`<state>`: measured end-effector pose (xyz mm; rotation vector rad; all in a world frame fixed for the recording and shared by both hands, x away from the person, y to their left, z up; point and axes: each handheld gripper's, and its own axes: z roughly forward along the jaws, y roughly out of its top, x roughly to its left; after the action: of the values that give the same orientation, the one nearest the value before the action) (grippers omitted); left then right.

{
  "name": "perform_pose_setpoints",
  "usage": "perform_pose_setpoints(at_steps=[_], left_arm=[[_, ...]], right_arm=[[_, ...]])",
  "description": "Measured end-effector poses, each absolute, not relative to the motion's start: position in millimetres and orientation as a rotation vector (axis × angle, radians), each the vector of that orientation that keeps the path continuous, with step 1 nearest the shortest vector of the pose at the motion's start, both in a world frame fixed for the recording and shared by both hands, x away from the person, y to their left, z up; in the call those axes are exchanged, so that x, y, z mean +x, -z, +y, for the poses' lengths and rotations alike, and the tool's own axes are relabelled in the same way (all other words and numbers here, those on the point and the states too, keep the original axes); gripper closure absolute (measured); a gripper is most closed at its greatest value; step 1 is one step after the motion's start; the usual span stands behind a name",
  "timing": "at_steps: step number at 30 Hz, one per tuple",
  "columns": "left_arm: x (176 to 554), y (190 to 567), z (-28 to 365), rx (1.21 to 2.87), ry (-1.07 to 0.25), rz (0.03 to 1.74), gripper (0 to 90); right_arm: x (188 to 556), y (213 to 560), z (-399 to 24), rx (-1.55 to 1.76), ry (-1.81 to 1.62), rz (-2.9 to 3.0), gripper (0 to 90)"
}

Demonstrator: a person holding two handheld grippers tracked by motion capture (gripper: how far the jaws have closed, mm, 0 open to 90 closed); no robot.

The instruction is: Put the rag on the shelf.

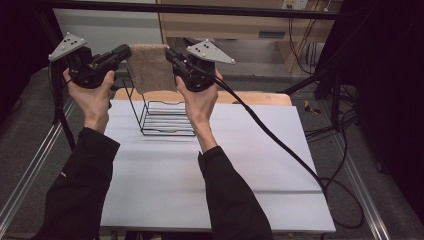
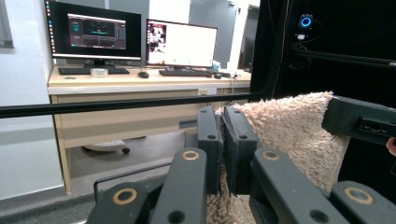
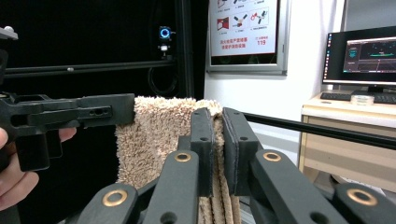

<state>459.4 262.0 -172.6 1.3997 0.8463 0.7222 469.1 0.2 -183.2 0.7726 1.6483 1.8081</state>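
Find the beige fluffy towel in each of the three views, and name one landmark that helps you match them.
High view: beige fluffy towel upper centre, stretched between both grippers above the wire rack.
Left gripper view: right of centre, behind the jaws.
Right gripper view: centre-left.
Shared landmark: the black horizontal frame bar.

1. The wire rack (image 1: 165,117) stands on the tabletop (image 1: 215,170), toward its far edge.
2. The towel (image 1: 150,67) hangs above the rack.
3. The left tool (image 1: 125,51) grips the towel left of the rack; the right tool (image 1: 170,54) grips it on the right.

Wire rack (image 1: 165,117) on white table (image 1: 250,165), monitors (image 2: 93,30) behind
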Motion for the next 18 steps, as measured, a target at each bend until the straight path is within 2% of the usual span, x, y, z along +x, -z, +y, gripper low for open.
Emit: perform_pose_setpoints(at_steps=[18], left_arm=[[480.3,157.3,262.4,1.396,-0.745,0.876,85.8]], right_arm=[[486.7,169.0,6.7,0.765,-1.792,1.635,83.8]])
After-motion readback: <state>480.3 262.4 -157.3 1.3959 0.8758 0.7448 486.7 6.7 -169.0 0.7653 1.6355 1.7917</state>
